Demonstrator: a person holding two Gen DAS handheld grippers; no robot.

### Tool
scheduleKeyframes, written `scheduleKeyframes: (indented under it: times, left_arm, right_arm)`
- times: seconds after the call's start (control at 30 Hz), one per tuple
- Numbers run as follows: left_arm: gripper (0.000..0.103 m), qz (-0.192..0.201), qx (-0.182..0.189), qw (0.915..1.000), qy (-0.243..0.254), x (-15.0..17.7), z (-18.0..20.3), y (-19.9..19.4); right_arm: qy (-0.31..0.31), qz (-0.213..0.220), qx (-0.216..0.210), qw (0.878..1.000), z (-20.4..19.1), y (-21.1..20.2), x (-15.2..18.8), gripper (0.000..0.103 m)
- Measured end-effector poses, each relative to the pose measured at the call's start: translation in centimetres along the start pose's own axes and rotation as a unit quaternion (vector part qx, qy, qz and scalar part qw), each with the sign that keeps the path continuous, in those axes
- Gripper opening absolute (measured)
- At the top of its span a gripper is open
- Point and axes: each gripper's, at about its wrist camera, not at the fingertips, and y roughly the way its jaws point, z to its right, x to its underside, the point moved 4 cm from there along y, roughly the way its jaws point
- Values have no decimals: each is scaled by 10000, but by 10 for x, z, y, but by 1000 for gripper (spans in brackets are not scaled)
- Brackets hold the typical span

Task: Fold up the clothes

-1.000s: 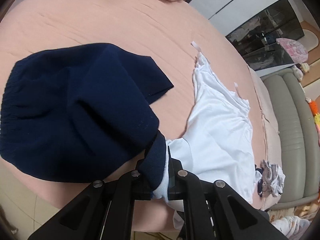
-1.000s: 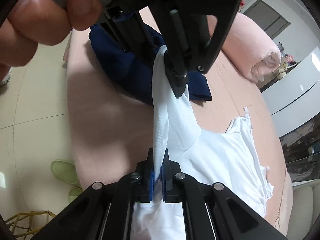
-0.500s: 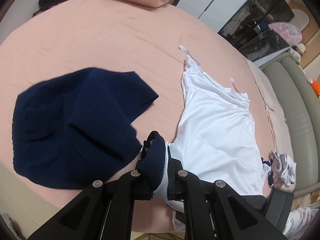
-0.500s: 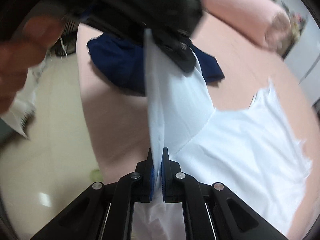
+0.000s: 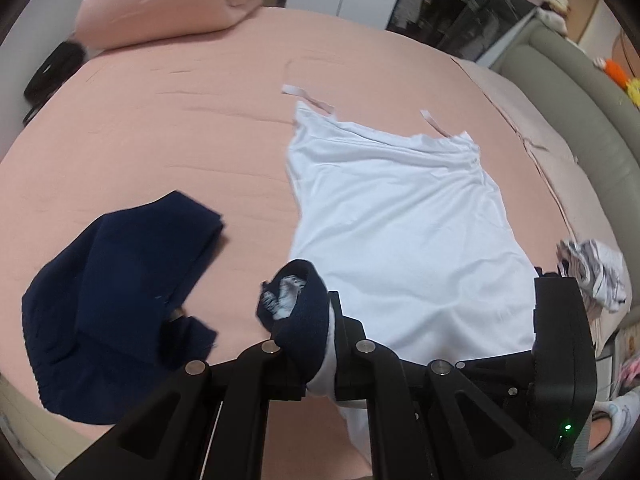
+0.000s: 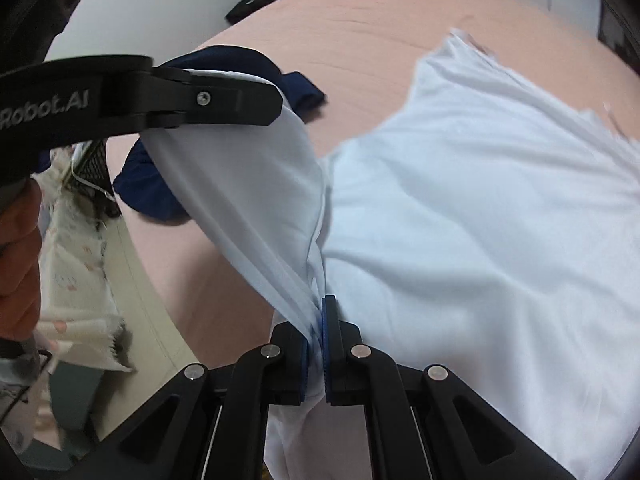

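**Barely begun: white garment stretched by its hem**

Clearly the folding has hardly started. The white garment [image 5: 404, 216] lies spread open on the pink bed [image 5: 168, 120], straps pointing toward the pillow [image 5: 156, 8], with no fold in it yet. The left gripper [image 5: 316, 344] is clamped on its near edge, a dark blue cloth piece [image 5: 300, 320] caught in the same pinch. The right gripper [image 6: 316, 344] is clamped on the same edge further along. A crumpled navy garment [image 5: 116, 296] lies just beside, also unfolded.
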Motion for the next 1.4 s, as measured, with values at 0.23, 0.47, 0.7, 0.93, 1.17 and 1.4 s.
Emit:
scheduleKeyframes:
  times: [0.23,0.47,0.7,0.93,1.17,1.4]
  left_arm:
    - [6,-162,-100,9998,-24,-6,7,5]
    - [7,-635,-362,9969,283,-14,21,24]
    - [21,-889,-234,9954,282,-36,44,44]
    - [72,-363,-156,9983,421,-63,58,19]
    - [77,-233,-181,9996,17,-57,25,11]
    - [77,-377,-271,9977,-502,-22,-19,22]
  right_arm:
    - [317,-48,-430,9986,4,-2,12,2]
    - [513,66,-456,9976,8,-9,39,2]
    - [559,145,-222,9981,19,-13,40,2]
    - [965,94,-170,9951,78,5,19,2]
    - [1261,114,-449,9909,88,-1,19,4]
    - [1570,176,-1078,9815,105,-13,8,41]
